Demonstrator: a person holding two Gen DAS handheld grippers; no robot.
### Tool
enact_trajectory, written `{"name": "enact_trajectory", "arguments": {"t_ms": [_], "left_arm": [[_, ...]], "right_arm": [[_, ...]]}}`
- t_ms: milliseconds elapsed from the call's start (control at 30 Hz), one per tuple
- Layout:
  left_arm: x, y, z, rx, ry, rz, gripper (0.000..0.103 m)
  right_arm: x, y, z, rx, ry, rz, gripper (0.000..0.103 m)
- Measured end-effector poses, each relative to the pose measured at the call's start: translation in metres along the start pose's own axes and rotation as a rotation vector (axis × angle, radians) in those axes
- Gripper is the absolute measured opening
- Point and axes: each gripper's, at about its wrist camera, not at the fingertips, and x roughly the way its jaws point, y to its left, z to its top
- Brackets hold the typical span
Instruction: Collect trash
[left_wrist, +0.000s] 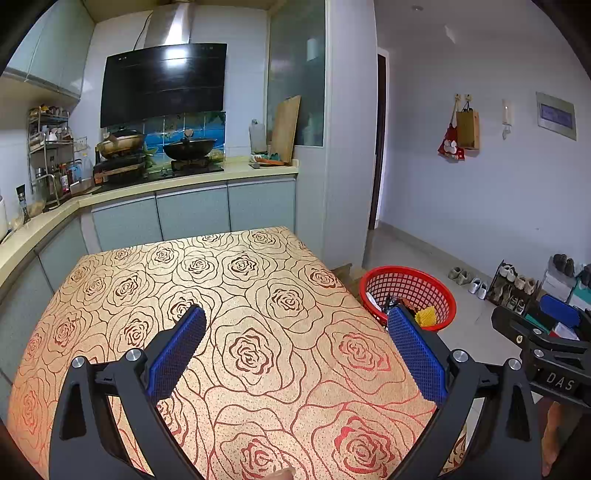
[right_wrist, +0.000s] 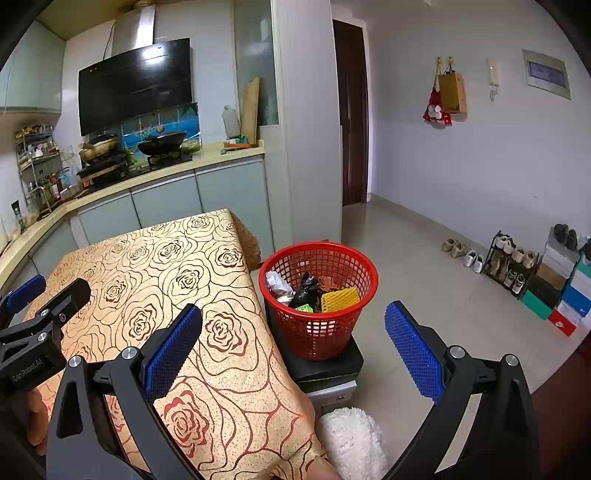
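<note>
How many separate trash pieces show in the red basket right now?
4 on top in the red mesh plastic basket: crumpled white paper left, black bag centre, small green wrapper front, yellow foam net right. More may lie underneath.

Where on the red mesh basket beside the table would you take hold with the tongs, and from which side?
Grip the red mesh basket by its top rim, coming down from above: it stands upright and open-topped, the rim thin enough to pinch, while the body is too wide.
</note>
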Motion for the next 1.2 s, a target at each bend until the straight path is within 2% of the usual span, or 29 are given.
{"name": "enact_trajectory", "arguments": {"t_ms": [500, 767, 1200], "left_arm": [[-0.0005, -0.0045, 0.0, 0.01, -0.004, 0.002, 0.095], [0.0023, -0.0032, -0.0019, -0.007, 0.013, -0.038, 0.095], [0.0025, -0.0048, -0.0044, 0.0, -0.002, 0.01, 0.095]], "right_arm": [[0.0009, -0.0005, 0.0001, 0.0, 0.003, 0.0, 0.096], [0.0013, -0.0023, -0.0058, 0.001, 0.006, -0.003, 0.096], [0.0044, -0.0038, -0.0077, 0.005, 0.011, -0.008, 0.096]]}}
